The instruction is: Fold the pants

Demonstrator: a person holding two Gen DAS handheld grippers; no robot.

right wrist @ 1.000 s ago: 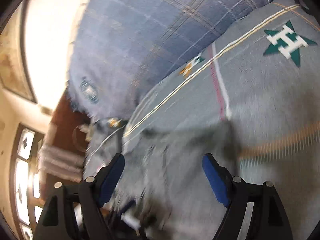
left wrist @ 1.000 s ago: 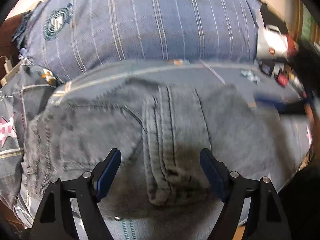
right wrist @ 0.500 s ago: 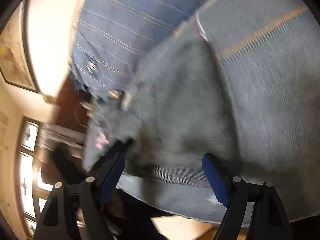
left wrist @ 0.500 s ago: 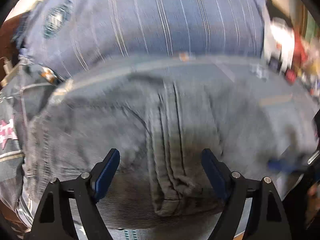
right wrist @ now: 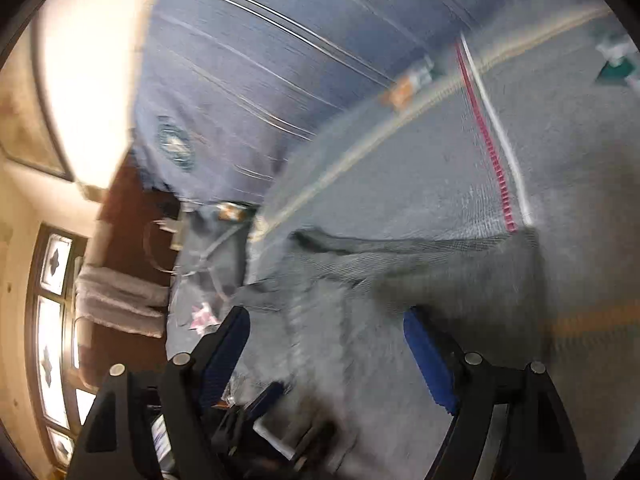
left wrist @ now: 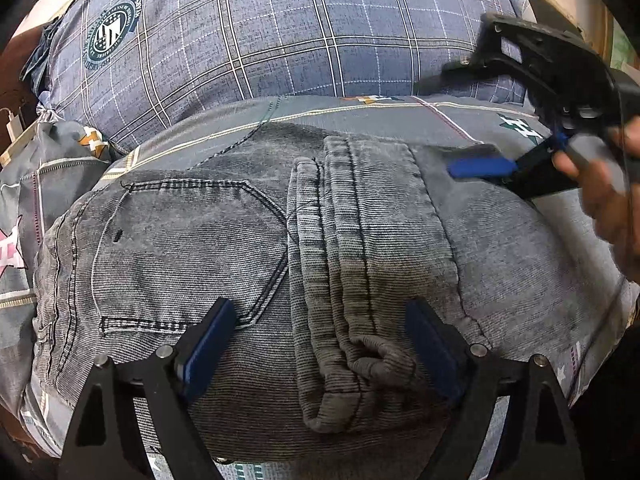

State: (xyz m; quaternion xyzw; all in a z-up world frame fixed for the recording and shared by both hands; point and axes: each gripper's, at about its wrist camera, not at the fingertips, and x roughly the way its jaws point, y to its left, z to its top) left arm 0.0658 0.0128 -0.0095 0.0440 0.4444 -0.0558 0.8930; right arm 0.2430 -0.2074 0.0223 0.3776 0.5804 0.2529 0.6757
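Grey denim pants [left wrist: 224, 248] lie folded in a flat bundle on the bed, a back pocket to the left and stacked leg hems [left wrist: 348, 280] in the middle. My left gripper [left wrist: 320, 352] is open and hovers just above the near edge of the bundle, its blue pads either side of the hems. My right gripper [right wrist: 326, 352] is open and empty over the right end of the pants [right wrist: 352, 320]; that view is blurred. It also shows in the left wrist view [left wrist: 480, 168], low over the far right of the denim.
A blue plaid pillow [left wrist: 280, 32] with a round crest lies behind the pants. The grey patterned bedsheet [left wrist: 400, 114] covers the bed. A dark wooden headboard [right wrist: 128, 208] and a window [right wrist: 56, 320] show at the left in the right wrist view.
My right gripper has swung across over the right end of the pants and now shows in the left wrist view. My left gripper has stayed open over the bundle.
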